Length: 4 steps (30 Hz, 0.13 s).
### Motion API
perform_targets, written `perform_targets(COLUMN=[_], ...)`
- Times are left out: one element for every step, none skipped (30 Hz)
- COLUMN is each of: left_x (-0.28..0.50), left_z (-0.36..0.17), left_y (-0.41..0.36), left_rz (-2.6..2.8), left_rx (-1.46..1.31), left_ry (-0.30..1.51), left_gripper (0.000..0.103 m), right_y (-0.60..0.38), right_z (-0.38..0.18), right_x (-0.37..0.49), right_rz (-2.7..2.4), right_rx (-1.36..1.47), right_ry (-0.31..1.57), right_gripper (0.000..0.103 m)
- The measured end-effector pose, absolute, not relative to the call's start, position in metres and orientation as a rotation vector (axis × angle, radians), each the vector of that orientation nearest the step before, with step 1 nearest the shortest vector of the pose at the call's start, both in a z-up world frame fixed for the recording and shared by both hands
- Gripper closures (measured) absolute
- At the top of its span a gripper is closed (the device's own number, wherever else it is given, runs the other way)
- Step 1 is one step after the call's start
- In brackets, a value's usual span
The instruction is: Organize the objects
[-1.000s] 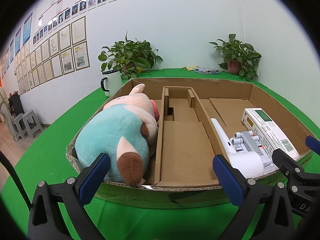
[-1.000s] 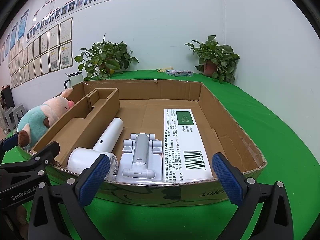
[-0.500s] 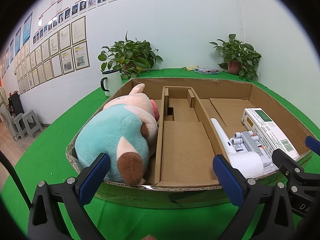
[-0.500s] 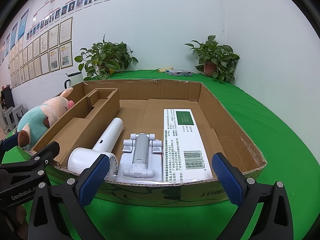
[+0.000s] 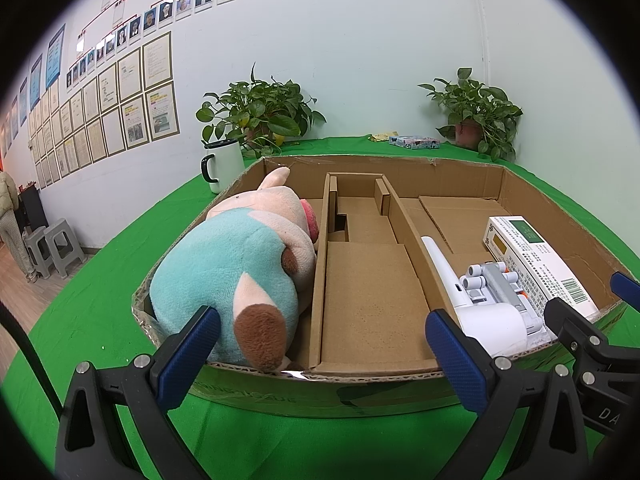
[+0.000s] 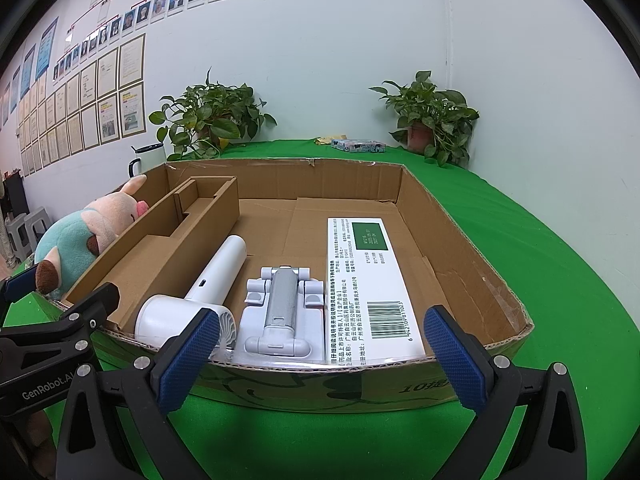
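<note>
A shallow cardboard box (image 5: 400,390) (image 6: 460,224) sits on the green table. A teal and pink plush toy (image 5: 240,268) (image 6: 76,240) lies in its left compartment. A cardboard insert (image 5: 368,280) (image 6: 160,248) fills the middle. A white handheld fan (image 6: 200,296) (image 5: 480,312), a grey-white folding stand (image 6: 280,308) (image 5: 496,284) and a white medicine carton (image 6: 364,280) (image 5: 532,260) lie in the right part. My left gripper (image 5: 320,354) is open and empty before the box's near wall. My right gripper (image 6: 320,354) is open and empty there too.
A white mug (image 5: 222,166) (image 6: 148,158) stands behind the box at the left. Two potted plants (image 5: 256,114) (image 5: 476,114) and a small flat packet (image 5: 414,142) stand at the table's back. Grey stools (image 5: 52,246) are on the floor at left.
</note>
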<state>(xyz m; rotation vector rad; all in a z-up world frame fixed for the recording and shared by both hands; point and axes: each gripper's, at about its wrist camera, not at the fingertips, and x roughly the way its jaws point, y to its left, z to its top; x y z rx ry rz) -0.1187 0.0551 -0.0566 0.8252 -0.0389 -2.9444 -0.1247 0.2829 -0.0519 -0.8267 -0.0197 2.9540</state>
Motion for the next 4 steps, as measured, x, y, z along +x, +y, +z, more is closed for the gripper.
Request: perform_targets(left_x=[-0.1183,-0.1189,-0.1189,-0.1191], left_z=[-0.0566,-0.0567,-0.0567,-0.0568], left_y=[0.0552,0.0554,0.0554,0.0555], left_rz=[-2.944,-2.944,-2.943,-2.943], left_rx=[0.825,0.826,0.826,0.826], left_ry=[-0.039,-0.04,-0.04,-0.041], left_gripper=[0.001,0.001,0.001,0.001], right_y=[0.2827,0.2827,0.2827,0.2826], right_z=[-0.0519,-0.0519,-0.0519,-0.0519], right_x=[-0.1246,-0.1246,-0.1246,-0.1245], right_rz=[2.954,2.953,2.954,2.954], right_rx=[-0.827,-0.827,-0.827,-0.826], right_ry=[-0.02,-0.021,-0.02,-0.021], right_gripper=[0.0,0.0,0.0,0.0])
